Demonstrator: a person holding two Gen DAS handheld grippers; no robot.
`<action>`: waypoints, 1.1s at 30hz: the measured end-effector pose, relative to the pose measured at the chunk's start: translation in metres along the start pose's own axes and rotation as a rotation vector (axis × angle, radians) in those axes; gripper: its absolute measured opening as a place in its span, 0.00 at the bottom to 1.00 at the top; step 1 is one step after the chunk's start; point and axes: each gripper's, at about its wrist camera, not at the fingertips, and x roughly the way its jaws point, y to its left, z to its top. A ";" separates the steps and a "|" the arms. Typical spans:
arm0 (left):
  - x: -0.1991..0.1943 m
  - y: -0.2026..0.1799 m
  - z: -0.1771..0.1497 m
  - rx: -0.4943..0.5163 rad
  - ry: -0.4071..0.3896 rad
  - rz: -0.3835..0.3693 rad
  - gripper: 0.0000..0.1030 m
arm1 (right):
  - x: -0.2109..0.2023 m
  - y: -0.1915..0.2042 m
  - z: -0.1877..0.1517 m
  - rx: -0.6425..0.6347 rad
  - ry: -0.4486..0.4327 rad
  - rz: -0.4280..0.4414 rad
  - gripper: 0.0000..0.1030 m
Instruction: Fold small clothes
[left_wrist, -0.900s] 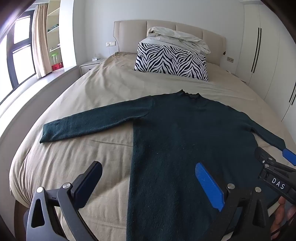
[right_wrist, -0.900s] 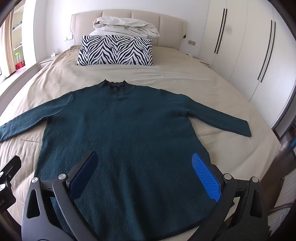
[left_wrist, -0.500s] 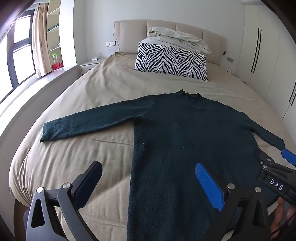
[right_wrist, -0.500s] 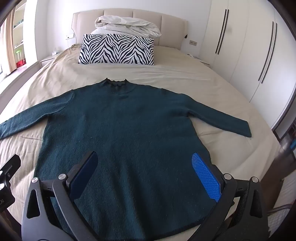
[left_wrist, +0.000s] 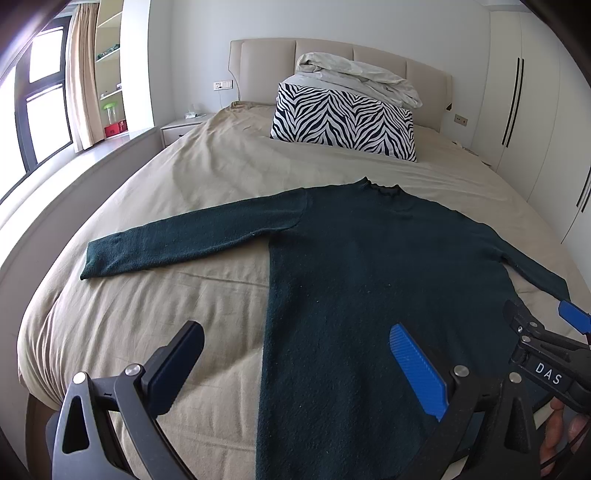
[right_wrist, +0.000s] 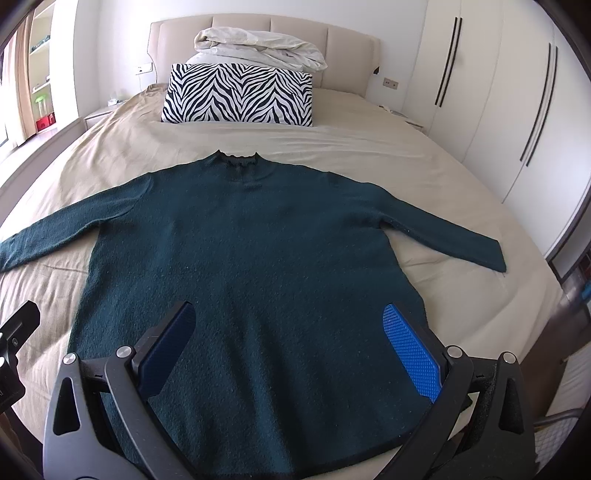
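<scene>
A dark green long-sleeved sweater (left_wrist: 369, 280) lies flat on the beige bed (left_wrist: 192, 177), collar toward the headboard, both sleeves spread out. It also shows in the right wrist view (right_wrist: 258, 258). My left gripper (left_wrist: 295, 354) is open and empty, above the sweater's lower left edge. My right gripper (right_wrist: 288, 339) is open and empty, above the sweater's hem. The right gripper also shows at the right edge of the left wrist view (left_wrist: 543, 325).
A zebra-striped pillow (right_wrist: 238, 98) and a crumpled white duvet (right_wrist: 258, 48) lie at the padded headboard. White wardrobes (right_wrist: 498, 110) stand to the right. A nightstand (left_wrist: 181, 127), window and shelves stand to the left.
Both grippers have shifted slightly toward the foot of the bed and stay open. The sweater has not moved.
</scene>
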 end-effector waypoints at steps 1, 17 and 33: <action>0.000 0.000 -0.001 0.000 0.001 0.000 1.00 | 0.000 0.000 0.000 0.000 0.001 0.001 1.00; 0.006 0.009 -0.009 -0.008 0.002 -0.002 1.00 | 0.003 0.003 -0.003 -0.002 0.015 0.028 1.00; 0.009 0.010 -0.013 -0.014 0.010 -0.003 1.00 | 0.006 0.006 -0.006 -0.003 0.023 0.039 1.00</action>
